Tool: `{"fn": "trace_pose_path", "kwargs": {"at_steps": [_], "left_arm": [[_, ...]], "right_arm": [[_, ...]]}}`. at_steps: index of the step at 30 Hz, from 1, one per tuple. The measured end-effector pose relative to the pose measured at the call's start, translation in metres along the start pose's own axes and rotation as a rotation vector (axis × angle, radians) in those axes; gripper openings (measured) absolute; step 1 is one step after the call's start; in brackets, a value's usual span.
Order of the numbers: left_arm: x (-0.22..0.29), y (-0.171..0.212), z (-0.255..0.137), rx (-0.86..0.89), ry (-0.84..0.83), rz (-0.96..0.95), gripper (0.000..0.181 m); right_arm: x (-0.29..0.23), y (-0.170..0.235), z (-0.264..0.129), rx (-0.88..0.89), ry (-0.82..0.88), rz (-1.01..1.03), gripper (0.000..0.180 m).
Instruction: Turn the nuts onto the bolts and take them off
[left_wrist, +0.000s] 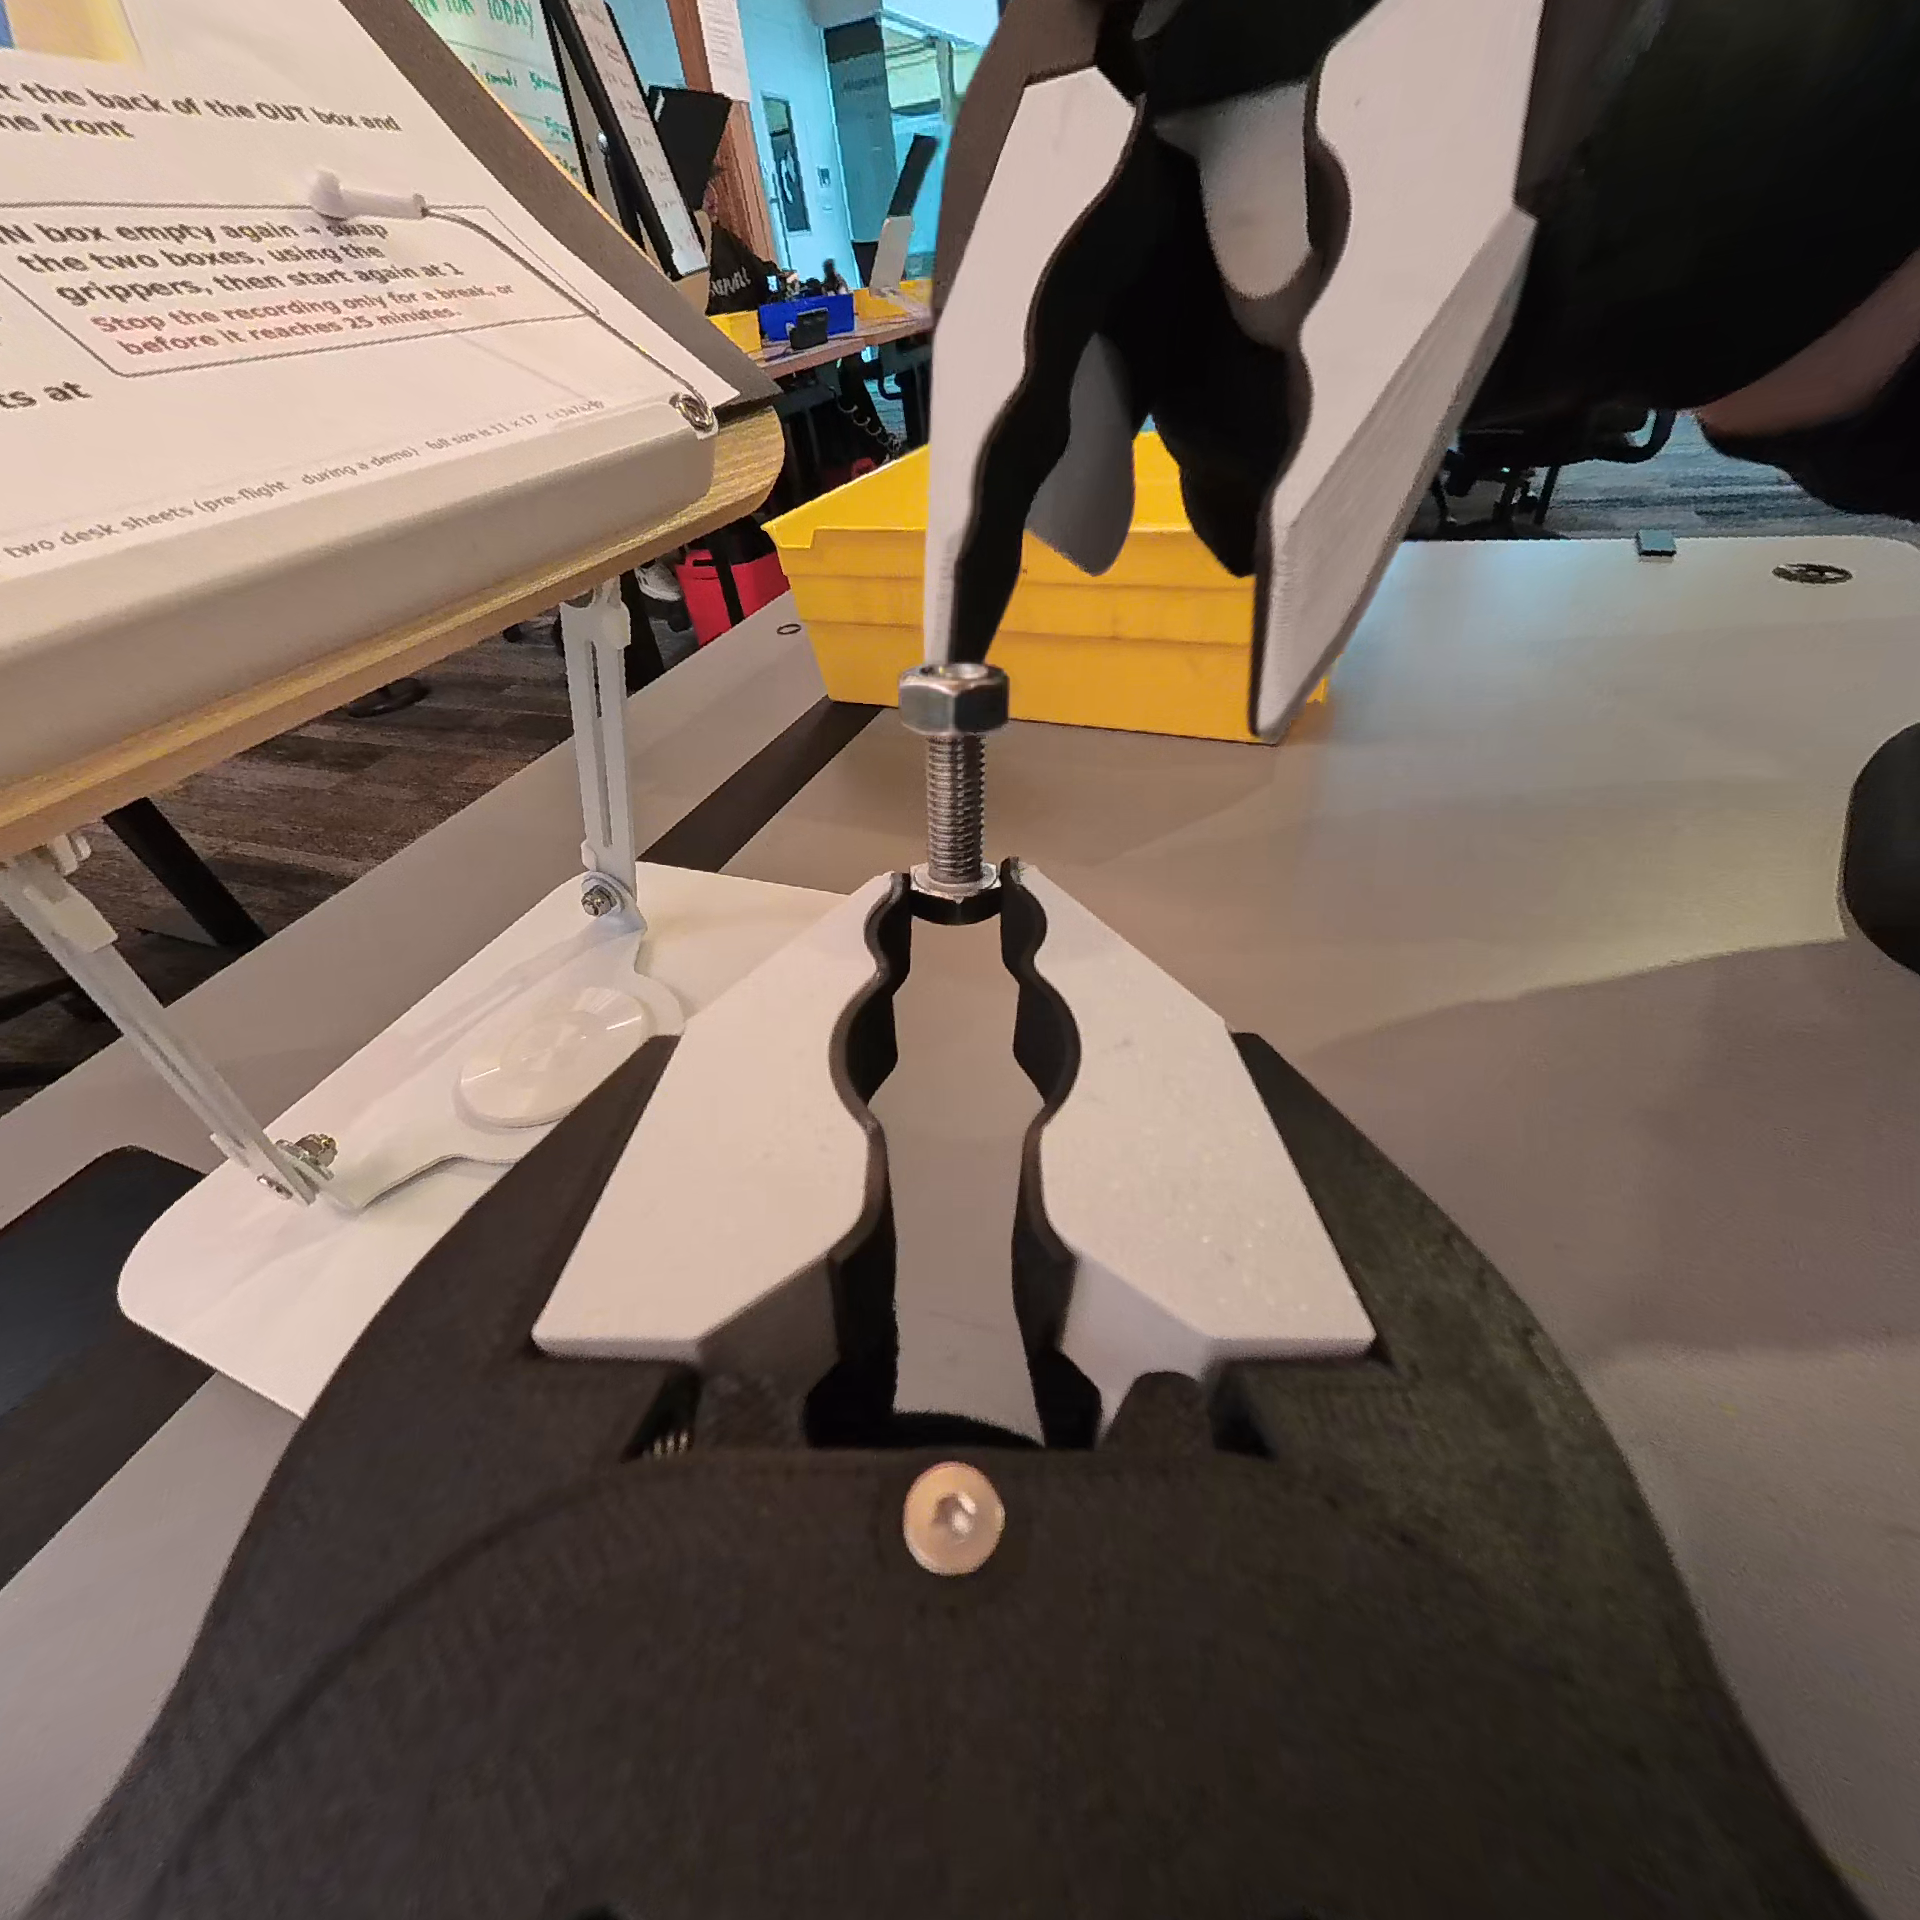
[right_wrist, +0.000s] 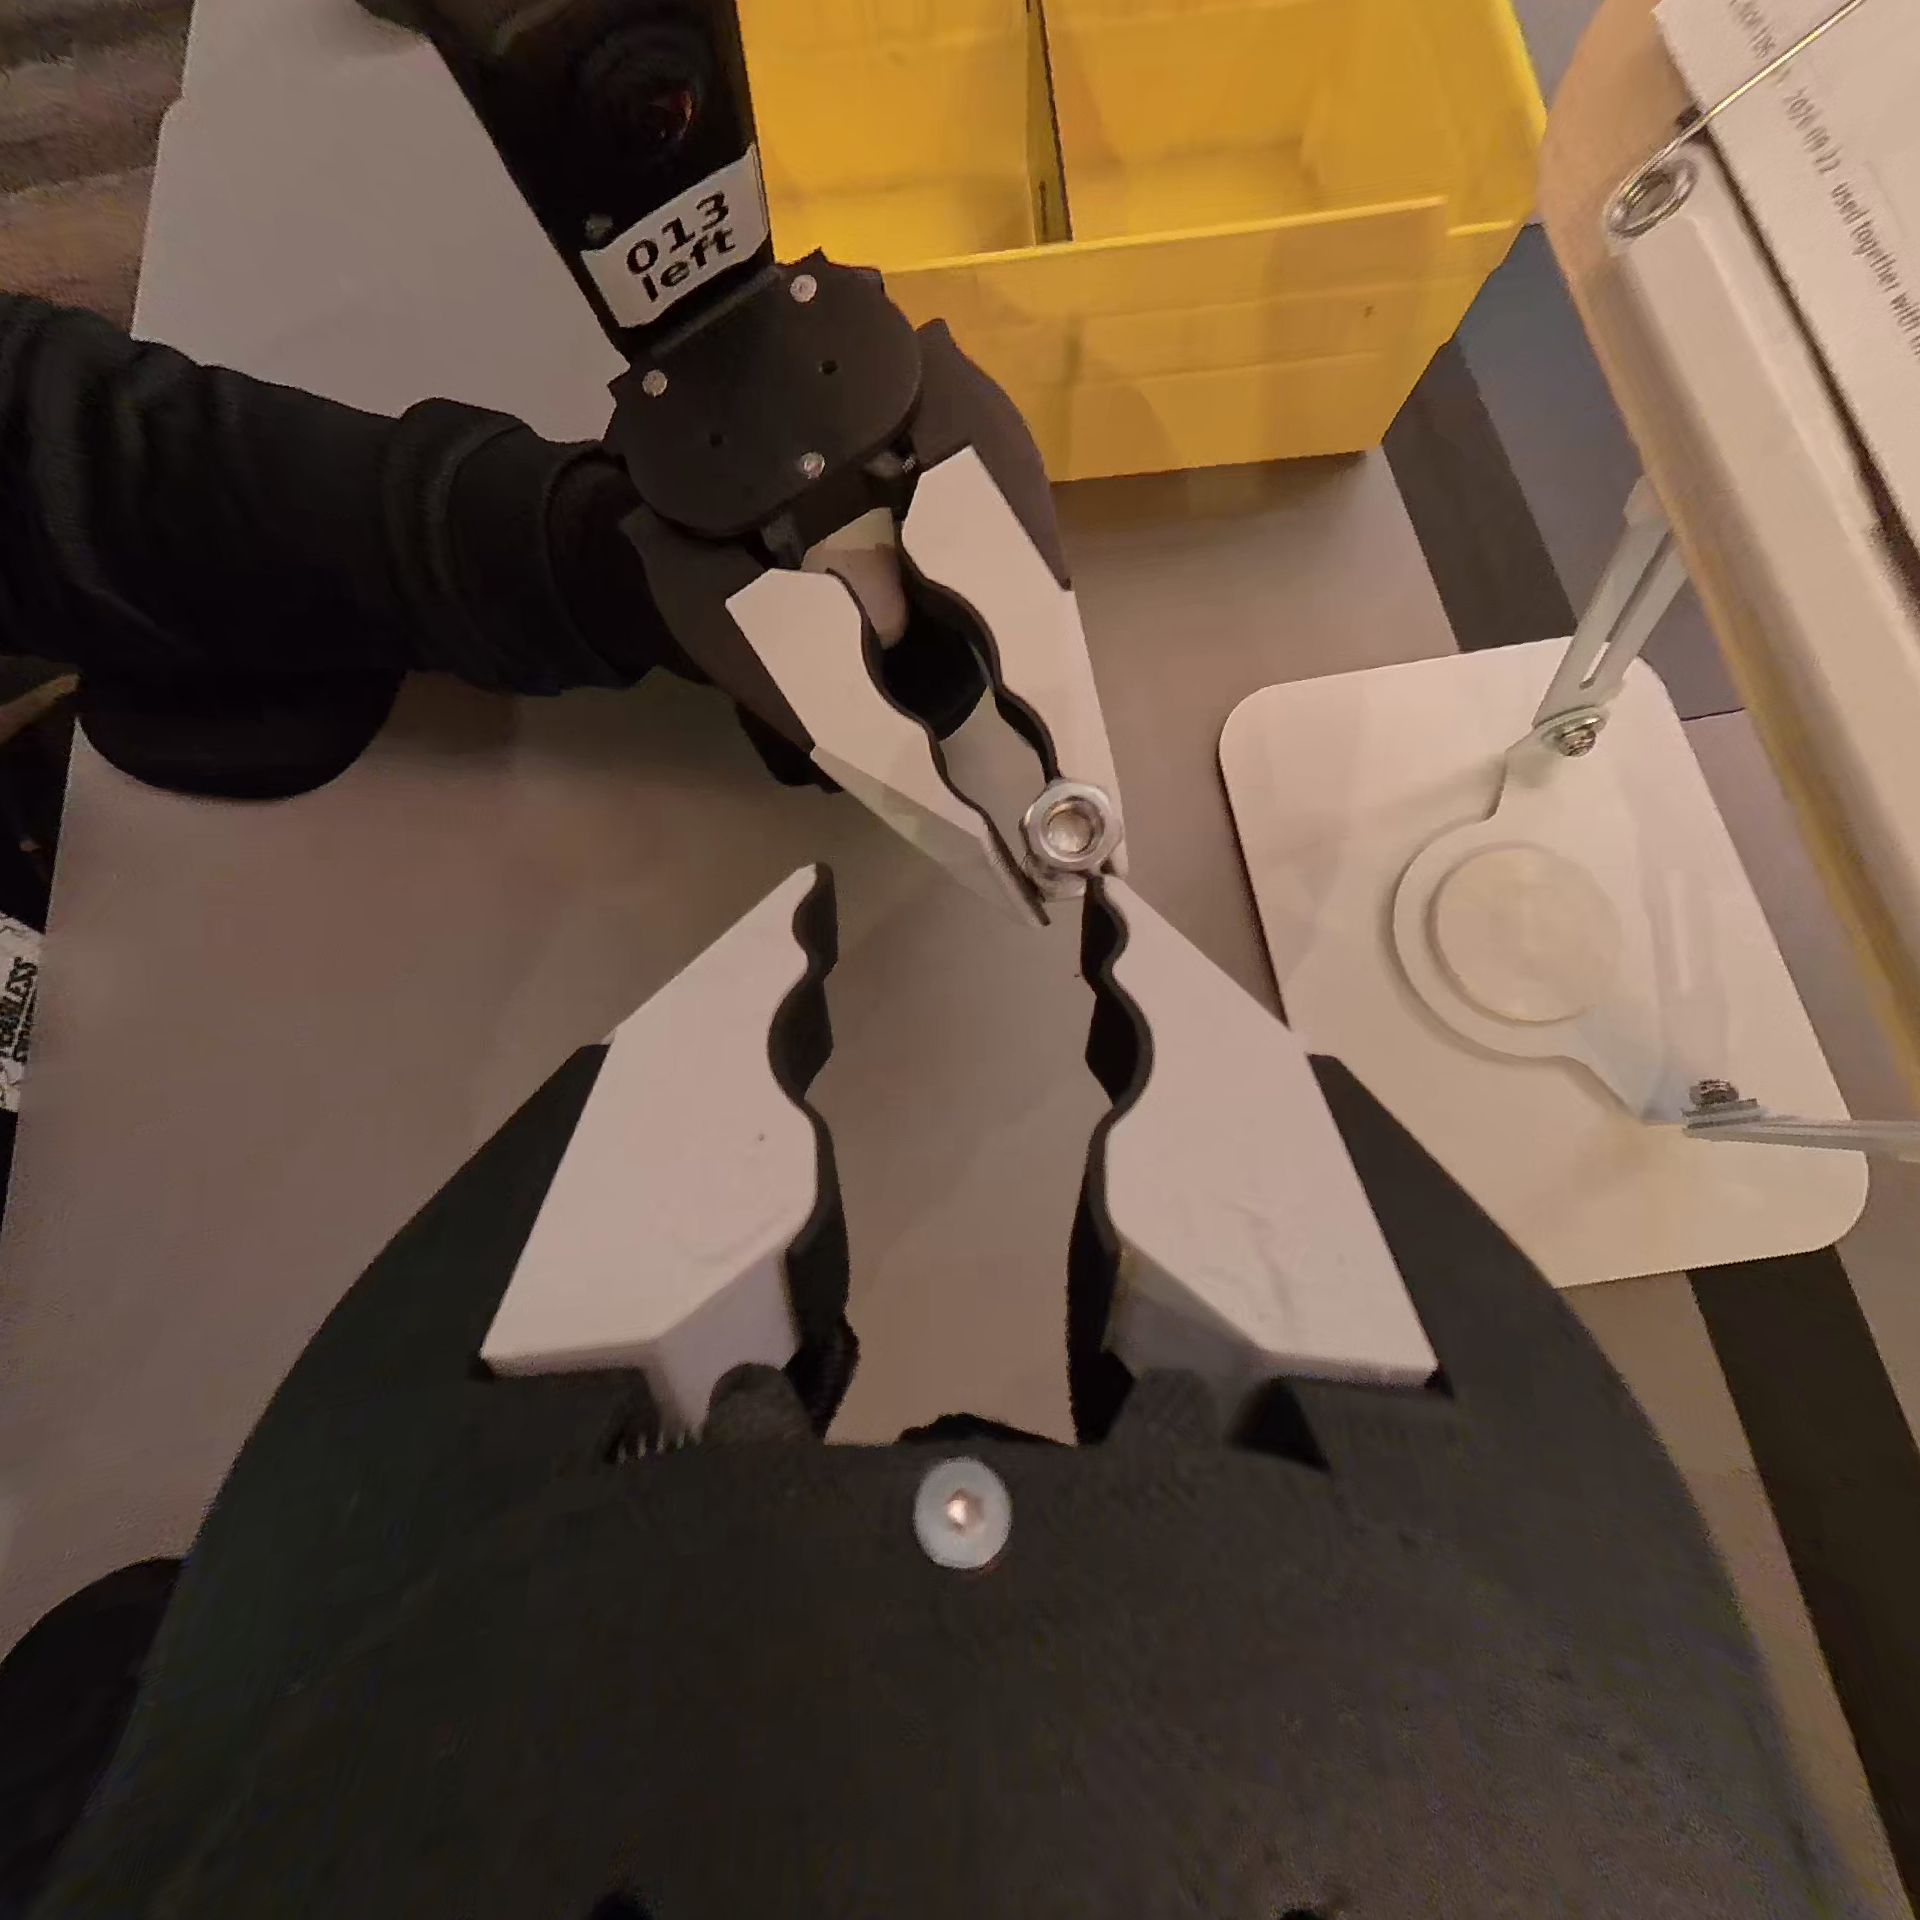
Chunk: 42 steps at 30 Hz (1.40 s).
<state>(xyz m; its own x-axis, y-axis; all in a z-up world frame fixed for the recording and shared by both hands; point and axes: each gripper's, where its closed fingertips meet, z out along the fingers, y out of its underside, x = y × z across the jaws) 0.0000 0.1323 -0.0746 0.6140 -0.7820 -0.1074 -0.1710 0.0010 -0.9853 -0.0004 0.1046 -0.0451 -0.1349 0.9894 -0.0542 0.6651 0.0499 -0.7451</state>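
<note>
A steel bolt (left_wrist: 948, 810) stands upright, its head clamped at the tips of my left gripper (left_wrist: 954, 885), which is shut on it. A hex nut (left_wrist: 953, 698) sits at the top of the bolt's thread. My right gripper (left_wrist: 1112, 686) comes down from above with its jaws open; one fingertip (left_wrist: 951, 649) touches the top of the nut, the other is off to the right. In the right wrist view, the right gripper (right_wrist: 956, 891) is open, with the nut (right_wrist: 1070, 831) just past its right fingertip, and the left gripper (right_wrist: 1075, 885) holds the bolt.
A yellow bin (left_wrist: 1122, 623) stands on the grey table (left_wrist: 1507, 935) behind the bolt; it also shows in the right wrist view (right_wrist: 1195, 343). A tilted document stand (left_wrist: 312, 416) with a white base plate (right_wrist: 1507, 1039) is beside the grippers. A black-gloved hand (right_wrist: 312, 561) holds the left gripper. The left gripper's tips are roughly 4 cm from the right gripper's.
</note>
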Motion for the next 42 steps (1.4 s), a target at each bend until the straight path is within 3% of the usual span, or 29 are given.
{"fn": "trace_pose_path", "kwargs": {"at_steps": [3,9,14,16,24,26,29,38,40,42], "left_arm": [[0.0,0.0,0.0,-0.001,0.0,-0.001,0.015],[0.0,0.001,0.001,-0.005,0.001,0.001,0.015],[0.001,0.002,0.001,-0.009,0.001,0.003,0.015],[0.0,0.002,0.001,-0.008,-0.001,0.002,0.015],[0.001,0.002,0.002,-0.01,0.002,0.003,0.015],[0.001,0.003,0.001,-0.012,-0.001,0.005,0.015],[0.0,0.003,0.001,-0.011,-0.004,0.003,0.015],[0.001,0.005,0.002,-0.025,-0.003,0.011,0.015],[0.0,0.006,0.002,-0.025,-0.004,0.012,0.015],[0.0,0.005,0.002,-0.022,-0.003,0.01,0.015]], "right_arm": [[-0.006,0.006,0.0,-0.023,-0.033,0.003,0.034],[0.007,-0.003,-0.004,0.033,0.04,0.013,0.053],[-0.003,0.0,-0.001,0.007,0.002,-0.001,0.049],[-0.011,0.002,-0.002,-0.004,-0.038,-0.015,0.026],[0.004,-0.002,-0.005,0.031,0.023,0.017,0.046],[0.001,-0.001,-0.003,0.019,0.018,0.005,0.047],[-0.01,0.003,-0.002,-0.01,-0.028,-0.012,0.028],[0.001,-0.002,-0.002,0.026,0.025,0.006,0.047],[-0.007,-0.001,-0.003,0.019,-0.007,-0.006,0.026],[-0.009,0.002,-0.003,-0.006,-0.019,0.006,0.025]]}}
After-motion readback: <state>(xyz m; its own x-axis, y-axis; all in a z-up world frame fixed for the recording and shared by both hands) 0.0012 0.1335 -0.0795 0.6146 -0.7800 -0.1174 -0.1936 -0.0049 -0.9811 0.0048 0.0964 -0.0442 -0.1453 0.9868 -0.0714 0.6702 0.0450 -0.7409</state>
